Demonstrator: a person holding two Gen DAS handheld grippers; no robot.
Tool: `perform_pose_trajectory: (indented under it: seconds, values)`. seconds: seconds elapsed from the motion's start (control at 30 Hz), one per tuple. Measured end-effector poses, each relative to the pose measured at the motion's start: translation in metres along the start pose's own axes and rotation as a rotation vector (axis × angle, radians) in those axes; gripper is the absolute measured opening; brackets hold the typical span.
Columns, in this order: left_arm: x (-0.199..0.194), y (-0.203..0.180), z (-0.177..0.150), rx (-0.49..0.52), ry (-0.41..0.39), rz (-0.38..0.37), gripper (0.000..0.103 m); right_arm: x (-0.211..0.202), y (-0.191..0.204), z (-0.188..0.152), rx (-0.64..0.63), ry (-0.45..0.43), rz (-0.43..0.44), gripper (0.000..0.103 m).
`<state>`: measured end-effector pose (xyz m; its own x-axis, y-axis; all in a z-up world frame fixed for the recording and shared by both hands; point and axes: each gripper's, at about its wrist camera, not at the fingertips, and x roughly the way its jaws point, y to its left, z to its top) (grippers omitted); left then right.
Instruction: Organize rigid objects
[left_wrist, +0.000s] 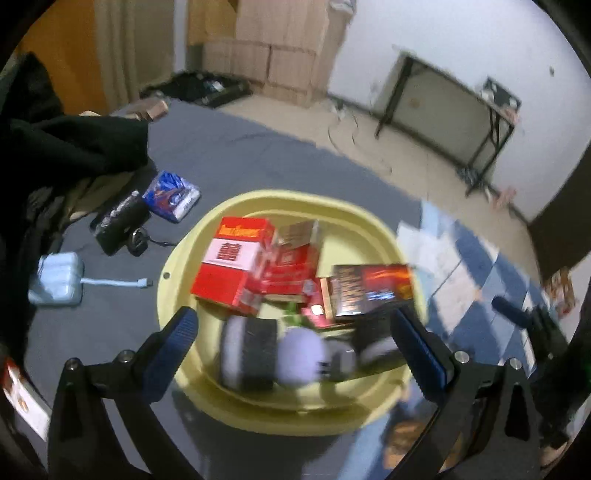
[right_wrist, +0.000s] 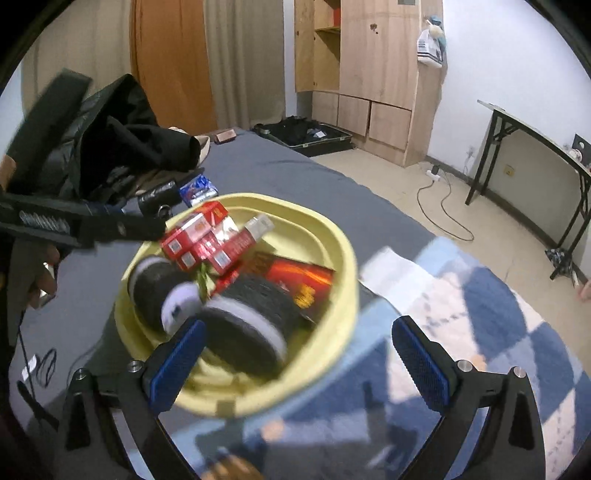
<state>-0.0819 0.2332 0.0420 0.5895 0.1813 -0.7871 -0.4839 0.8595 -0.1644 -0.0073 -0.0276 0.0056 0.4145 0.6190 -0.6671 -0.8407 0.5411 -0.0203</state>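
A yellow basin (left_wrist: 280, 195) stands on the grey bed. It holds several red boxes (left_wrist: 231, 266), a dark box with a flame print (left_wrist: 369, 288) and a black dumbbell with pale ends (left_wrist: 258, 354), which is blurred. My left gripper (left_wrist: 291, 325) hangs open above the basin's near side, and its pads touch nothing. In the right wrist view the same basin (right_wrist: 343, 258) shows the dumbbell (right_wrist: 251, 317) and the red boxes (right_wrist: 207, 240). My right gripper (right_wrist: 299, 328) is open over the basin's near rim and holds nothing. The left gripper's body (right_wrist: 74, 221) reaches in from the left.
Left of the basin on the bed lie a blue packet (left_wrist: 171, 195), a black device (left_wrist: 118, 225), a pale blue charger with a cable (left_wrist: 57, 280) and a black jacket (left_wrist: 66, 147). A blue checked blanket (left_wrist: 461, 280) covers the right. On the floor lies an open suitcase (right_wrist: 306, 134).
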Motion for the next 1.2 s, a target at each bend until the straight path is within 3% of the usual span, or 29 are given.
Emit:
perform_pose_trajectory:
  seconds: [0.07,0.13,0.2,0.27,0.33,0.47,0.57,0.7,0.77,0.87,0.97,1.2]
  values:
    - [-0.009,-0.019,-0.019,0.003,-0.052,0.041,0.103,-0.009,-0.009,-0.007,-0.002,0.001,-0.005,0.103]
    - [-0.01,-0.043,-0.043,0.071,-0.056,0.056,0.103,-0.016,-0.016,-0.015,-0.005,-0.005,0.019,0.103]
    - [-0.013,-0.058,-0.061,0.106,-0.061,0.033,0.103,-0.019,-0.025,-0.025,0.01,-0.019,0.045,0.103]
    - [-0.018,-0.062,-0.073,0.07,-0.074,-0.001,0.103,-0.019,-0.035,-0.035,0.033,-0.012,0.088,0.103]
    - [-0.015,-0.063,-0.089,-0.007,-0.058,0.006,0.103,-0.019,-0.041,-0.043,0.02,0.013,0.067,0.103]
    - [-0.005,-0.069,-0.124,-0.031,-0.069,0.141,0.103,-0.007,-0.042,-0.052,-0.029,0.037,0.043,0.103]
    - [0.007,-0.07,-0.134,-0.032,-0.061,0.221,0.103,0.007,-0.047,-0.056,-0.04,0.054,0.045,0.103]
    - [0.027,-0.067,-0.142,-0.042,-0.057,0.235,0.103,0.031,-0.052,-0.063,-0.082,0.102,0.036,0.103]
    - [0.04,-0.063,-0.148,-0.063,-0.03,0.207,0.103,0.042,-0.049,-0.064,-0.108,0.111,0.04,0.103]
    - [0.059,-0.064,-0.162,-0.045,-0.007,0.258,0.103,0.057,-0.041,-0.066,-0.147,0.112,0.066,0.103]
    - [0.065,-0.062,-0.17,-0.069,-0.053,0.247,0.103,0.069,-0.033,-0.066,-0.188,0.106,0.066,0.103]
    - [0.074,-0.049,-0.155,-0.102,-0.062,0.206,0.103,0.085,-0.03,-0.058,-0.242,0.107,0.107,0.103]
